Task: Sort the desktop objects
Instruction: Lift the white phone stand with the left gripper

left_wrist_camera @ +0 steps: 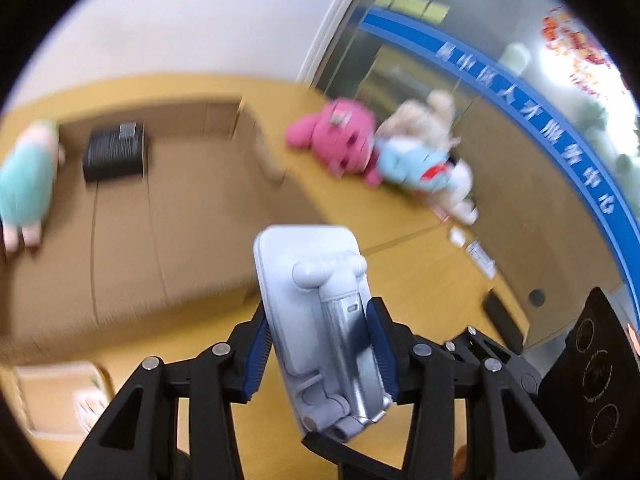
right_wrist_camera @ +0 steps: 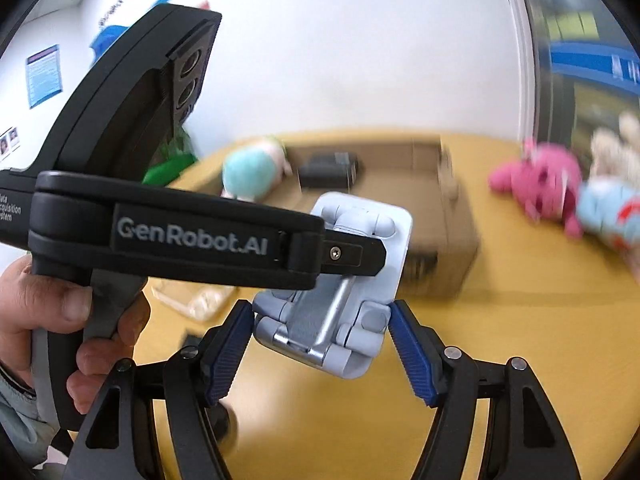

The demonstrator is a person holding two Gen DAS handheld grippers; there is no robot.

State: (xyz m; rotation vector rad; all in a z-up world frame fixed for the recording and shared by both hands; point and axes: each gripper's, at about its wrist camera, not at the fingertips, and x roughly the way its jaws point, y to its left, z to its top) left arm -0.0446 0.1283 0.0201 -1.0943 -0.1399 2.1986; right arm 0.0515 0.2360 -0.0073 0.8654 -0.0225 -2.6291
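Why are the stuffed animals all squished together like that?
The pink plush, blue plush and cream plush lie heaped on each other at the desk's far edge, tipped over, not sorted. A teal plush lies apart beside the box.

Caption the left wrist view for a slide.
Left gripper grips a folded phone stand above the cardboard box.
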